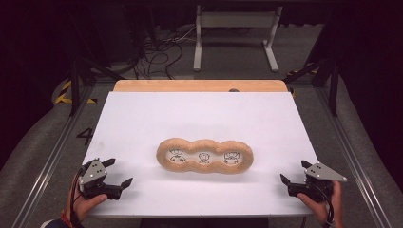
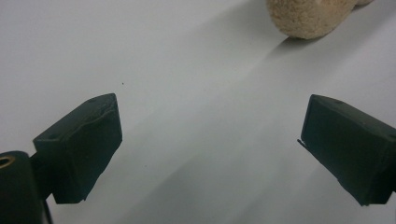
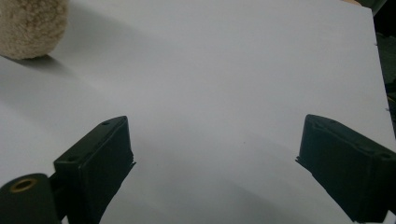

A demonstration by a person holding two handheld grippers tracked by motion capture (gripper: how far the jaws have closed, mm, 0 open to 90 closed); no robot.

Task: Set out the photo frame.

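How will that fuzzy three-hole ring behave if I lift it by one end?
The fuzzy ring looks plush, so it will probably sag or fold rather than stay stiff. It seems light for its size. Its woolly pile should grip well, and lying flat on the white sheet it is unlikely to roll.

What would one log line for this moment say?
left gripper: open, empty | right gripper: open, empty | fuzzy three-hole ring: mid-table, untouched

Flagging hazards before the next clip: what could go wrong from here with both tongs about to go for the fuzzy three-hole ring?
1. The fuzzy ring lies loose on the white sheet; a one-sided grab by the left tongs or right tongs may just slide it.
2. It looks soft, so lifted by one end it may sag.
3. Low jaws could snag the sheet.
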